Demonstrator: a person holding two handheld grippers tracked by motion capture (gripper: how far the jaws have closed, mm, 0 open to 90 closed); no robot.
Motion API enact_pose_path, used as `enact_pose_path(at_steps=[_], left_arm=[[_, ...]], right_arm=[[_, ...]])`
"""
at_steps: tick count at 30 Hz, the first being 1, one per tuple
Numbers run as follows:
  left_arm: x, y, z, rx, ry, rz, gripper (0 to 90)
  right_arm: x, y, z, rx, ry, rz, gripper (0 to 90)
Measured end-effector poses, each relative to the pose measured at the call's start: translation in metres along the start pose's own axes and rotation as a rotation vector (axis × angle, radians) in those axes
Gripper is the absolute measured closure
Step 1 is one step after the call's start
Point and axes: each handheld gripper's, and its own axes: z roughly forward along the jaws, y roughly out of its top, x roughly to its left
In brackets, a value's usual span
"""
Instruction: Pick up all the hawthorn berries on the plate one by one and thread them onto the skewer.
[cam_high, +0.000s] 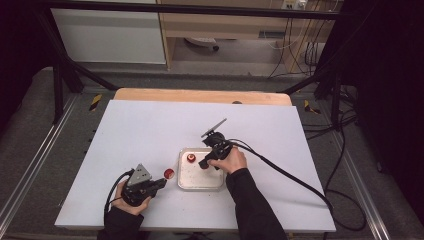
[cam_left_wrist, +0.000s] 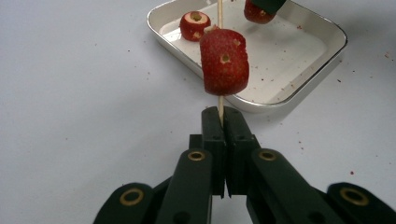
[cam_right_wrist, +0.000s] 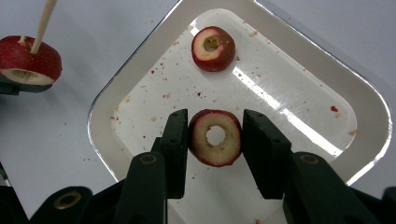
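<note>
My left gripper (cam_left_wrist: 220, 119) is shut on a thin wooden skewer (cam_left_wrist: 219, 103) that stands upright through a red cored fruit piece (cam_left_wrist: 224, 61). In the high view this gripper (cam_high: 162, 182) holds the skewered fruit (cam_high: 169, 173) just left of the metal tray (cam_high: 200, 186). My right gripper (cam_right_wrist: 215, 128) reaches down into the tray (cam_right_wrist: 299, 93), and its jaws press both sides of a red fruit ring (cam_right_wrist: 205, 151) with a hollow middle. A second cored fruit (cam_right_wrist: 223, 55) lies loose farther up the tray. The skewered piece (cam_right_wrist: 28, 58) shows at the far left.
The tray (cam_left_wrist: 299, 93) sits on a white table top (cam_high: 150, 130) and is speckled with red crumbs. Cables trail from both grippers, the right one toward the table's right edge. A wooden strip (cam_high: 200, 96) runs along the far edge.
</note>
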Motion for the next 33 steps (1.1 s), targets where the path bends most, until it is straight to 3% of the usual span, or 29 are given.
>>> enact_pose_path(at_steps=[7,15,24,26,28,29,33], left_arm=[[-0.003,0.001,-0.001,-0.01,-0.001,0.002,88.6],[-0.007,0.002,-0.001,-0.017,-0.002,0.01,88.6],[-0.012,0.004,-0.002,-0.034,-0.002,0.014,88.6],[-0.013,0.004,-0.002,-0.04,-0.001,0.012,88.6],[-0.015,0.004,-0.002,-0.044,-0.001,0.01,88.6],[-0.015,0.005,-0.002,-0.046,0.001,0.009,88.6],[-0.018,0.005,-0.001,-0.049,0.001,0.007,88.6]], right_arm=[[0.006,-0.004,-0.013,-0.022,-0.006,0.009,62.7],[0.005,-0.015,-0.025,-0.121,0.019,0.043,62.8],[-0.001,-0.035,-0.037,-0.278,0.083,0.097,62.9],[-0.003,-0.042,-0.039,-0.351,0.105,0.125,62.9],[-0.004,-0.044,-0.04,-0.375,0.115,0.137,62.9],[-0.005,-0.048,-0.041,-0.422,0.127,0.163,62.9],[-0.006,-0.054,-0.041,-0.487,0.154,0.193,62.9]])
